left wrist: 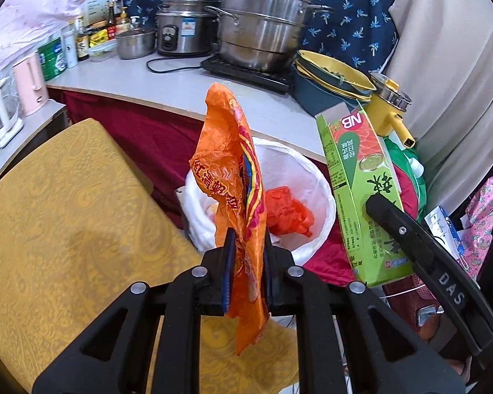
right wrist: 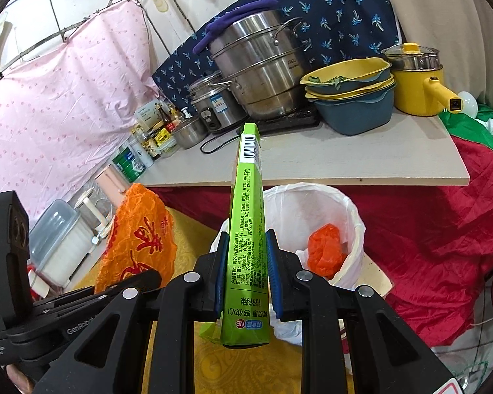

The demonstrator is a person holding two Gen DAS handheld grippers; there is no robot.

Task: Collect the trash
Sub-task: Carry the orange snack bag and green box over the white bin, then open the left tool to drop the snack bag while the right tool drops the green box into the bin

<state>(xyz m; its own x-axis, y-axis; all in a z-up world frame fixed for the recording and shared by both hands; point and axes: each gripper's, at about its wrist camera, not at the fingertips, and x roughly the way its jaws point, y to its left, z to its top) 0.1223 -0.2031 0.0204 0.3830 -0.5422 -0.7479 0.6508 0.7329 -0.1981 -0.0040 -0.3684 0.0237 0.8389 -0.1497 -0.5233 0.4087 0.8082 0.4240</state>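
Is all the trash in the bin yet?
Not yet. One crumpled red-orange piece already lies in the white-lined bin. The left gripper is shut on an orange wrapper, and the right gripper is shut on a green carton. Both are near the bin, so dropping those two in is what is left.

A: Wrapper finish? 
B: The orange wrapper [left wrist: 233, 177] is thin, crinkled, glossy plastic; the green carton [right wrist: 246, 239] is smooth printed cardboard.

A: Bin? 
B: The bin liner [right wrist: 315, 203] is matt white plastic film. The steamer pot [left wrist: 263, 29] is polished metal.
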